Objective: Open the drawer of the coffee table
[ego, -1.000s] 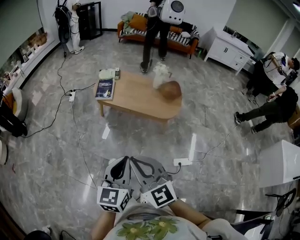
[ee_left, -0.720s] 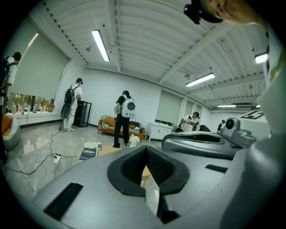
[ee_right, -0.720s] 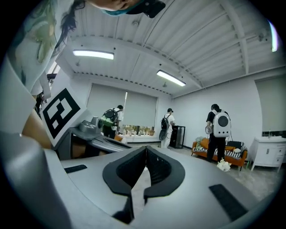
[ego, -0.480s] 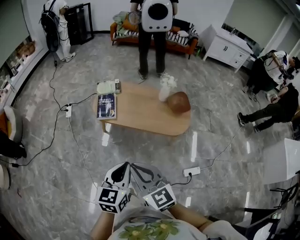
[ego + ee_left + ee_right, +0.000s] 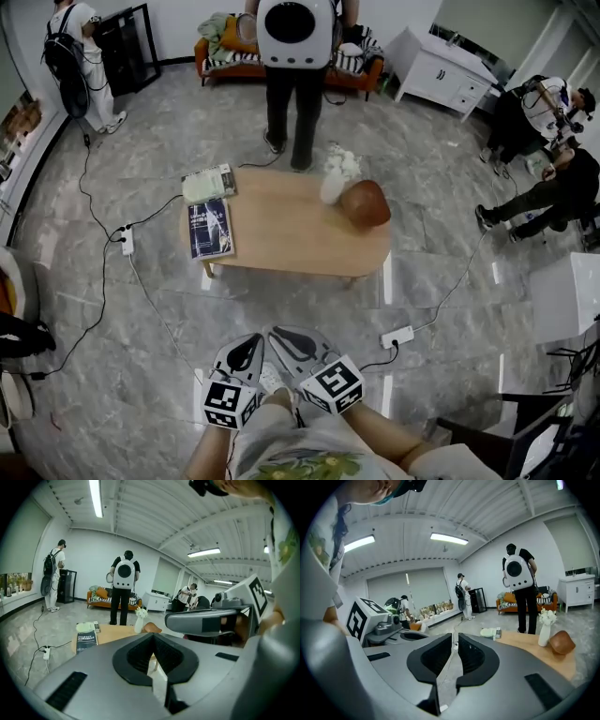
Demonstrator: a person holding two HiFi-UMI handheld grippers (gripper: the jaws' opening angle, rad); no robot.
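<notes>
Bench (image 5: 291, 239) of pale wood, the coffee table, stands mid-floor ahead of us; a book (image 5: 210, 231) lies at its left end, a white vase (image 5: 333, 183) towards its right; we cannot make out its drawer; we hold the left tongs (image 5: 253, 339) and right tongs (image 5: 277, 334) side by side, both closed on nothing, well apart from it.

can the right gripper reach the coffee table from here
Probably not: the right gripper is near the person's body, with open floor between it and the coffee table. Only distance hinders it.
</notes>
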